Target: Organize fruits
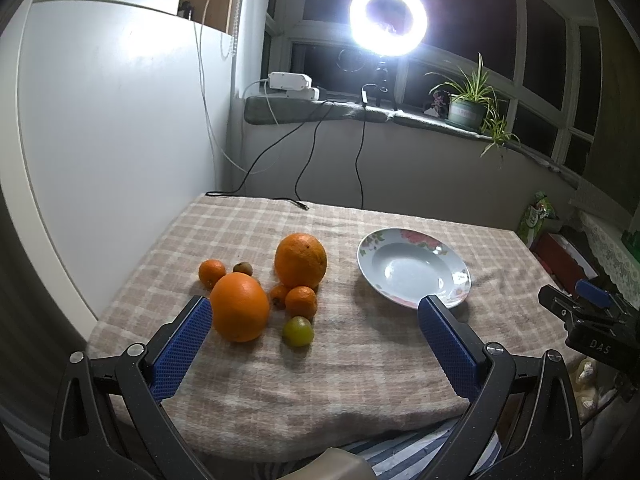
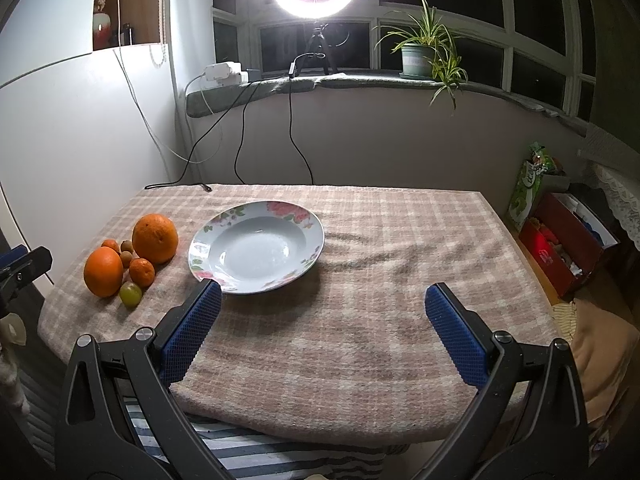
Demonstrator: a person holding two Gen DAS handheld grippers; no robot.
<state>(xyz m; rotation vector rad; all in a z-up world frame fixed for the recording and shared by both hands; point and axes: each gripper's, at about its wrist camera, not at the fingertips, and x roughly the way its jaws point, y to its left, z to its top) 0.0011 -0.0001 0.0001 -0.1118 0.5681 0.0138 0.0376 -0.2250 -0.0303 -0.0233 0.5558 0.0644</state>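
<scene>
A cluster of fruit lies on the checked tablecloth: two large oranges, small mandarins, a green lime and a small brown fruit. A flowered plate sits empty to their right. My left gripper is open, its left finger beside the near orange. In the right wrist view the fruit lies left of the plate. My right gripper is open and empty, in front of the plate.
A ring light on a tripod, a potted plant and power adapters stand on the windowsill behind. Cables hang down to the table's far edge. A white wall is on the left. Boxes and a green bag sit right of the table.
</scene>
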